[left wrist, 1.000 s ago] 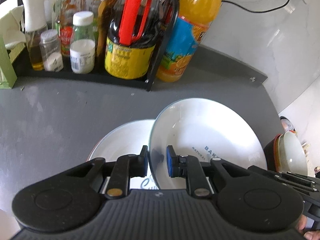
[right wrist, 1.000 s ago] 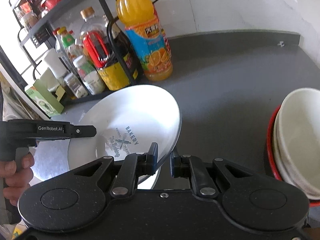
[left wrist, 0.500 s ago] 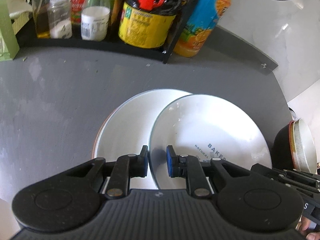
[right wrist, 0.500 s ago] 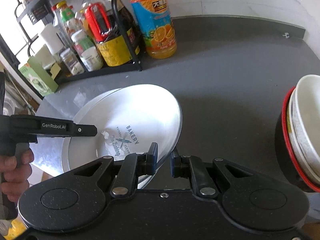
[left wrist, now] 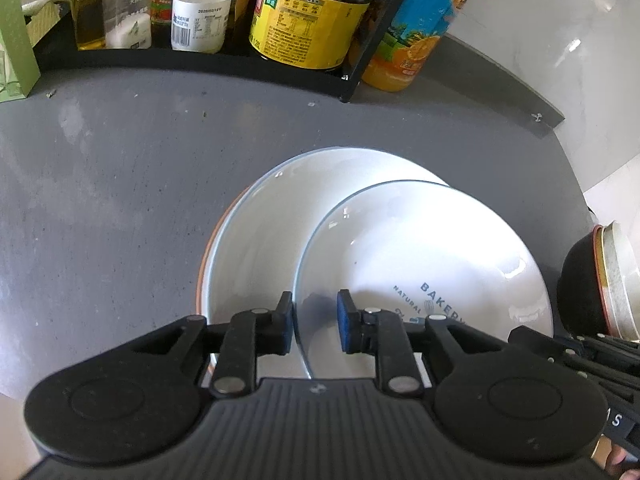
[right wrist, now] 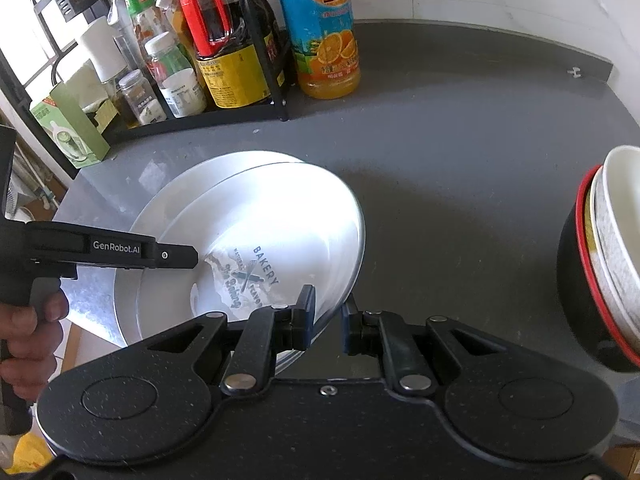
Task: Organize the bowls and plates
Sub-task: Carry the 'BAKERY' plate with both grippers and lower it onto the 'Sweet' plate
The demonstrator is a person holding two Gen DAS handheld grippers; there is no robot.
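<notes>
Grey desk (right wrist: 460,152) runs back to a white wall, with a black rack (right wrist: 224,118) of sauce bottles and an orange juice bottle (right wrist: 324,36) at the rear. Between rack and camera, a white plate (left wrist: 256,248) lies flat on the desk. A second plate (left wrist: 424,256), printed BAKERY, sits tilted over it, its right side raised. Left tool (left wrist: 314,325) straddles this plate's left rim with its jaws parted, only one pad touching. Right tool (right wrist: 329,322) brackets the opposite rim, also slack. Right of the plates, well apart, stands a stack of bowls (right wrist: 600,272), tipped on its side in this view.
</notes>
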